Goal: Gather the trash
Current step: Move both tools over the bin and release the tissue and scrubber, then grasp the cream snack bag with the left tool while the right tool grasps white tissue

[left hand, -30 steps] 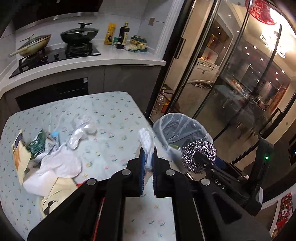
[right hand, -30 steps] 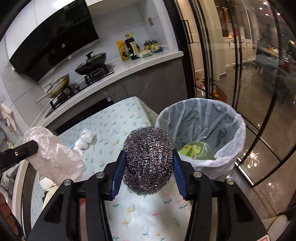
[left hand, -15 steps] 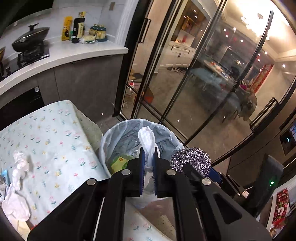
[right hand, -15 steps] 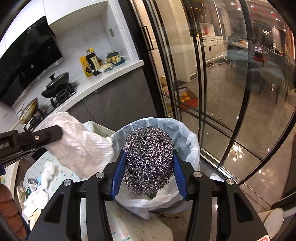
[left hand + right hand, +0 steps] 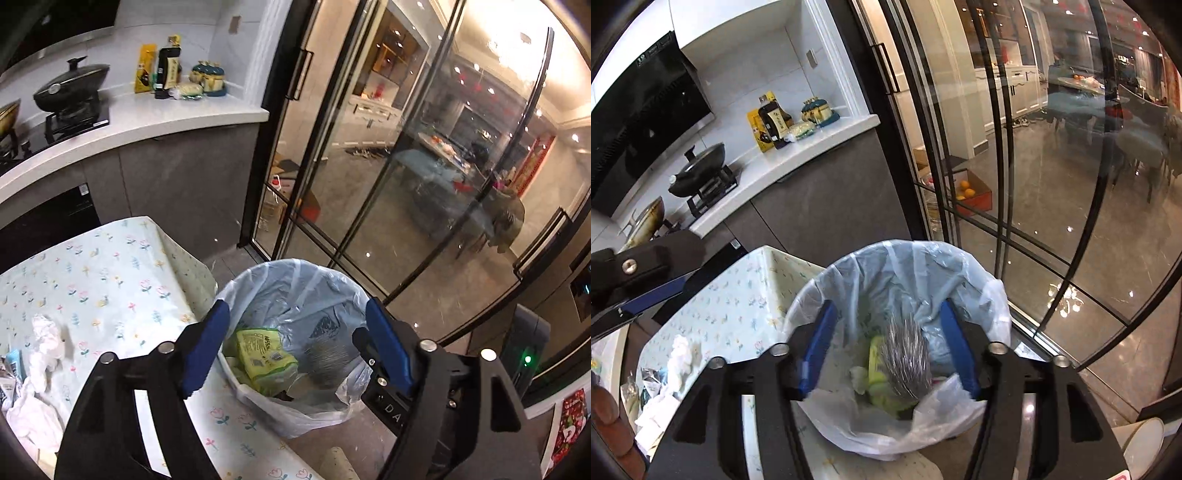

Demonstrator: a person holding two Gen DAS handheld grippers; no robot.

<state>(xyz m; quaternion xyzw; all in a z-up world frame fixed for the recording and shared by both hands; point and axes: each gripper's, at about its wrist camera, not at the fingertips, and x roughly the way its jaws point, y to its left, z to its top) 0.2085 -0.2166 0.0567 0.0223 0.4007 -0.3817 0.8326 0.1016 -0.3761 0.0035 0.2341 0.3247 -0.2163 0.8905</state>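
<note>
Floral cloth covers the counter (image 5: pixel 110 280) at lower left in both views, with crumpled white tissues (image 5: pixel 44 339) and wrappers left on it. Just beside its corner stands the bin (image 5: pixel 295 273) lined with a pale plastic bag. The left hand-held gripper (image 5: pixel 295 347) has just been opening and stands wide above the bin, nothing between its blue pads. The right hand-held gripper (image 5: pixel 886 350) has likewise just been opening; the steel wool (image 5: pixel 907 360) appears blurred between its spread pads without touching them, inside the bin's mouth. Only the left view shows the yellow-green packet (image 5: pixel 264 354) clearly; its print is unreadable. Only the right view shows a box of oranges (image 5: pixel 971 192) behind the glass doors.
</note>
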